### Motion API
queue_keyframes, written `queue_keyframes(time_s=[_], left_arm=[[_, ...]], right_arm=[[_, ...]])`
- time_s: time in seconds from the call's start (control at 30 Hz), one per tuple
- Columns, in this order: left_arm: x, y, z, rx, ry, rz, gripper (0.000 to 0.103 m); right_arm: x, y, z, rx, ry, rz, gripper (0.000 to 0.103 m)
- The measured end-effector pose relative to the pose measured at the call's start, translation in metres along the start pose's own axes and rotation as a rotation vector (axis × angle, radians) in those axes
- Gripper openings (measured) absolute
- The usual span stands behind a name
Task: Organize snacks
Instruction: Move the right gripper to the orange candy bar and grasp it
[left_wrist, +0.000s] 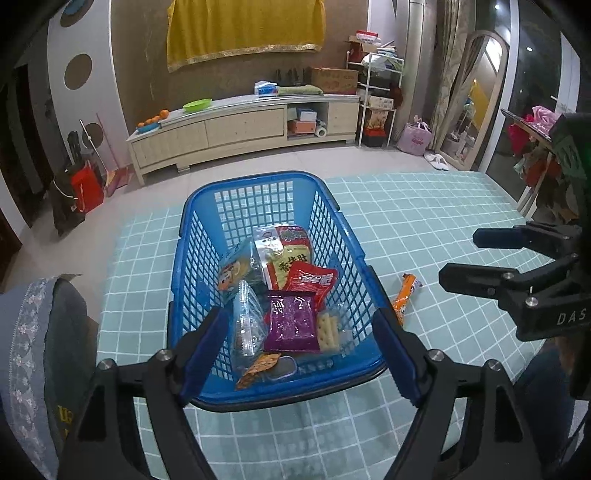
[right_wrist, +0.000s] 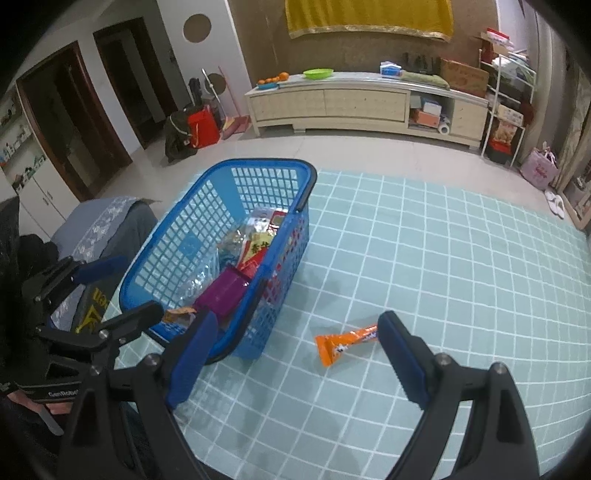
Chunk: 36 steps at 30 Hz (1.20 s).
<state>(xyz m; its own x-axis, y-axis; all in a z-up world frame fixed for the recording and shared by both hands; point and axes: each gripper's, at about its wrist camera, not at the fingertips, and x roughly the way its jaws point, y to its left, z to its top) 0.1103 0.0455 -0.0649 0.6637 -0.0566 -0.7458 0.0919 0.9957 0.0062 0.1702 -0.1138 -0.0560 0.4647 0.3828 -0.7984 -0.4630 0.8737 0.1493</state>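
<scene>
The right gripper (right_wrist: 295, 354) hung wide open and empty above the last loose orange snack bar (right_wrist: 345, 341) on the worktop (right_wrist: 443, 277), beside the nearly filled blue basket (right_wrist: 177, 236).

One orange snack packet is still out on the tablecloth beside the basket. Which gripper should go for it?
Right. The right gripper is open, and the orange snack packet lies between its jaws on the teal checked tablecloth. The left gripper, also open, faces the blue plastic basket.
</scene>
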Motion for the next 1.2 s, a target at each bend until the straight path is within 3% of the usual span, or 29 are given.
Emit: queue_keyframes(time_s=[0.33,0.57,0.8,0.93,1.03,1.2], left_arm=[[0.020,0.000,0.014,-0.013,0.110,0.051,0.079],[0.040,0.016,0.025,-0.087,0.196,0.037,0.079],[0.071,0.037,0.031,-0.211,0.303,0.013,0.079],[0.084,0.032,0.031,-0.194,0.332,0.024,0.079],[0.096,0.026,0.030,-0.171,0.352,0.030,0.079],[0.108,0.019,0.029,-0.144,0.361,0.021,0.079]], right_arm=[[0.006,-0.028,0.012,0.117,0.078,-0.024,0.091],[0.045,-0.055,0.012,0.320,0.252,0.066,0.091],[0.086,-0.072,0.006,0.435,0.389,0.075,0.091],[0.107,-0.087,-0.001,0.555,0.399,0.082,0.091],[0.121,-0.090,-0.002,0.559,0.401,0.043,0.091],[0.145,-0.097,-0.004,0.572,0.450,0.021,0.069]])
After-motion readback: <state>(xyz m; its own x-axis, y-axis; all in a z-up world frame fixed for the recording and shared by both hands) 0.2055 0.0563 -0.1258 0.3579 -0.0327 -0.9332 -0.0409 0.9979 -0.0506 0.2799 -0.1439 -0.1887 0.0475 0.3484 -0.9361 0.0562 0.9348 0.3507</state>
